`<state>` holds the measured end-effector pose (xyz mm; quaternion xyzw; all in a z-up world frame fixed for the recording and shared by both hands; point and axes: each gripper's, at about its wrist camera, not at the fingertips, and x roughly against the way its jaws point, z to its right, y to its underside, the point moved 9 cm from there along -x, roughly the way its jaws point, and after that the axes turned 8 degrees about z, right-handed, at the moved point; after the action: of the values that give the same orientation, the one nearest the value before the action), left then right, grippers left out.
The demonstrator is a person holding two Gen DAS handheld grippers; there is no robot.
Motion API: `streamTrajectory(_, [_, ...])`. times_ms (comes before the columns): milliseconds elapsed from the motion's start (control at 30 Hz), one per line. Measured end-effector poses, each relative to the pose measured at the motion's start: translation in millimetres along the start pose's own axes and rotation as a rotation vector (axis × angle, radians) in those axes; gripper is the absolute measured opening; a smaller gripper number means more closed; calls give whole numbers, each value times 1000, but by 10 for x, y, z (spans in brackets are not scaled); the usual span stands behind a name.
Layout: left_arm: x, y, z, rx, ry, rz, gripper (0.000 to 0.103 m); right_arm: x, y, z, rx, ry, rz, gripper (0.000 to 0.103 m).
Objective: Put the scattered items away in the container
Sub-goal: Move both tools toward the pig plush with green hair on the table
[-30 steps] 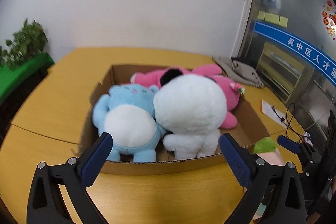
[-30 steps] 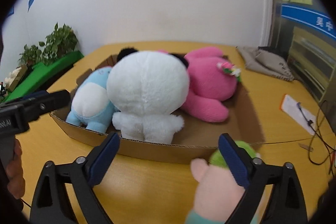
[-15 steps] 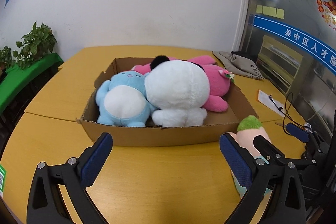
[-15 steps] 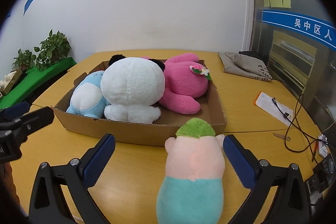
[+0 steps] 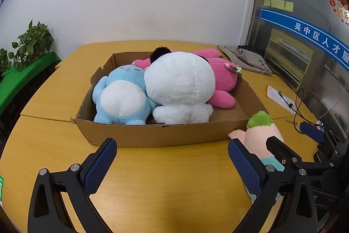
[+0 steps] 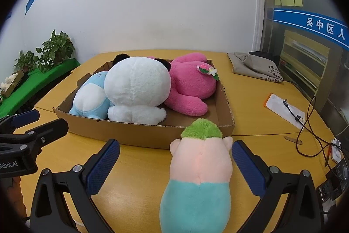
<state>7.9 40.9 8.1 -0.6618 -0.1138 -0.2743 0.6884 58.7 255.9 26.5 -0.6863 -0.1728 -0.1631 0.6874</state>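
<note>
A shallow cardboard box (image 5: 157,134) (image 6: 139,134) on the yellow table holds a blue plush (image 5: 122,97) (image 6: 91,97), a white panda plush (image 5: 181,88) (image 6: 137,88) and a pink plush (image 5: 222,80) (image 6: 192,84). A peach plush with green hair and teal bottom (image 6: 200,171) (image 5: 259,134) lies on the table just in front of the box's right corner. My right gripper (image 6: 175,158) is open, with the peach plush between its fingers, nearer the right one. My left gripper (image 5: 170,158) is open and empty over bare table in front of the box.
A grey cloth bag (image 6: 255,67) lies at the back right. A white paper with a cable (image 6: 285,108) and a power strip (image 6: 336,145) sit at the right edge. Potted plants on a green ledge (image 6: 50,54) stand left. The left gripper's body (image 6: 28,141) shows at left.
Both grippers have pulled back from the box, which now looks smaller. The peach plush now lies further in between the right gripper's fingers. Both stay open.
</note>
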Motion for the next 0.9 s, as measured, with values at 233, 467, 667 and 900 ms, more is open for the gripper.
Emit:
streamTrajectory(233, [-70, 93, 55, -4, 24, -25, 103, -8, 40, 25, -3, 6, -10, 102])
streamTrajectory(467, [-86, 116, 51, 5, 38, -32, 103, -16, 73, 63, -7, 17, -17, 102])
streamTrajectory(667, [-82, 118, 27, 14, 40, -34, 103, -7, 83, 77, -13, 17, -16, 102])
streamTrajectory(900, [-118, 100, 118, 1, 72, -53, 103, 22, 113, 140, -16, 23, -16, 103])
